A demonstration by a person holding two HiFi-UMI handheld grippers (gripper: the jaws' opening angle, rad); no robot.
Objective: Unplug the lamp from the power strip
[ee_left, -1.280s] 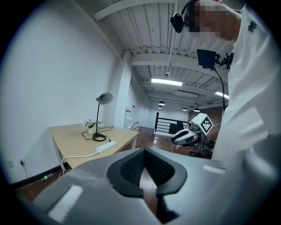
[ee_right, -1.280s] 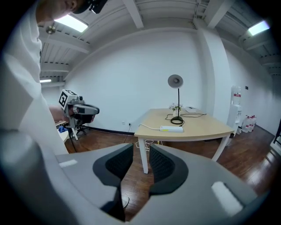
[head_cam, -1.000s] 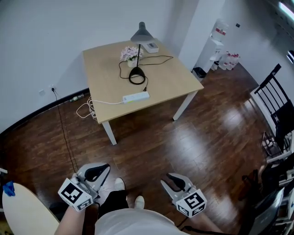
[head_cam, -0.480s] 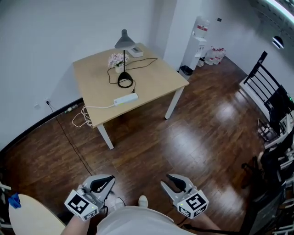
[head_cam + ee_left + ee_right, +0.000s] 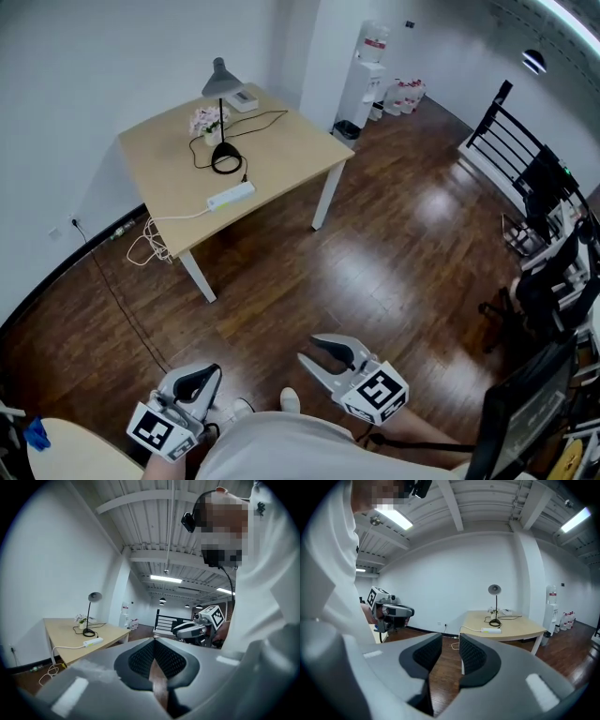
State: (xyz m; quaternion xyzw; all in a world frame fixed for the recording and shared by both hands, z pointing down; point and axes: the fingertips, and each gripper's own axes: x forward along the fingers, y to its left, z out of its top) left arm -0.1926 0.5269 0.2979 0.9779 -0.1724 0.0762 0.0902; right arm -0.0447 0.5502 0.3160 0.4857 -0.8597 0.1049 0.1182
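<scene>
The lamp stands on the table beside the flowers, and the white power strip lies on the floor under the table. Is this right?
No: the head view shows the power strip lying on the table, near its front edge, not on the floor. The lamp does stand beside the flowers.

open floor (image 5: 375,281) up to table (image 5: 291,159), lamp (image 5: 225,162) and flowers (image 5: 206,120) behind power strip (image 5: 231,195)

A wooden table (image 5: 291,155) at eleven o'clock bears a small flower pot (image 5: 206,123); a water dispenser (image 5: 367,67) stands at one o'clock; black chairs (image 5: 539,187) at three.
</scene>
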